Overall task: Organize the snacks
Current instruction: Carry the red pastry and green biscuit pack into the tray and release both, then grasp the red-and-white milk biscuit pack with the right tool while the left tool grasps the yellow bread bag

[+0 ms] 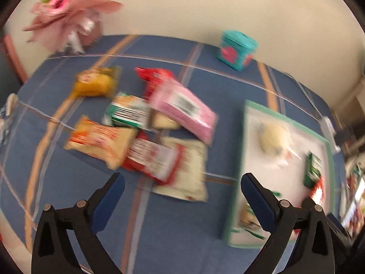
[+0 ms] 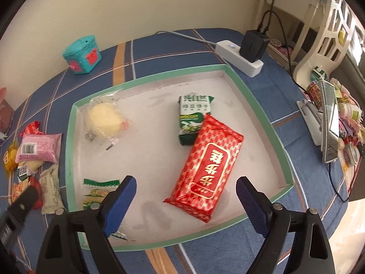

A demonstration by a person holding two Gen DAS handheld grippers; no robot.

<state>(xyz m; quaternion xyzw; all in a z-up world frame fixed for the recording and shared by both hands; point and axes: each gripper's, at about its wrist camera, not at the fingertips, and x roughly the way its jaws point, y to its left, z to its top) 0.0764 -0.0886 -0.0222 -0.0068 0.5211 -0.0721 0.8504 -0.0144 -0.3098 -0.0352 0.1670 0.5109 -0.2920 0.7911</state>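
Observation:
A loose pile of snack packets lies on the blue plaid cloth: a pink packet (image 1: 182, 111), a yellow one (image 1: 95, 82), a green-and-white one (image 1: 127, 114), an orange one (image 1: 100, 141), a red-and-white one (image 1: 152, 157). My left gripper (image 1: 182, 180) hangs open just short of the pile, holding nothing. The green-rimmed tray (image 2: 237, 80) holds a red packet (image 2: 205, 166), a green packet (image 2: 194, 118), a clear-wrapped round pastry (image 2: 102, 118) and a green-and-white wafer packet (image 2: 98, 194). My right gripper (image 2: 186, 181) is open above the red packet, pads clear of it.
A teal box (image 2: 82, 54) stands at the back by the wall, a pink bouquet (image 1: 68, 11) at the far left corner. A white power strip with a black charger (image 2: 241, 57) lies behind the tray. A phone on a stand (image 2: 328, 123) and clutter sit at the right edge.

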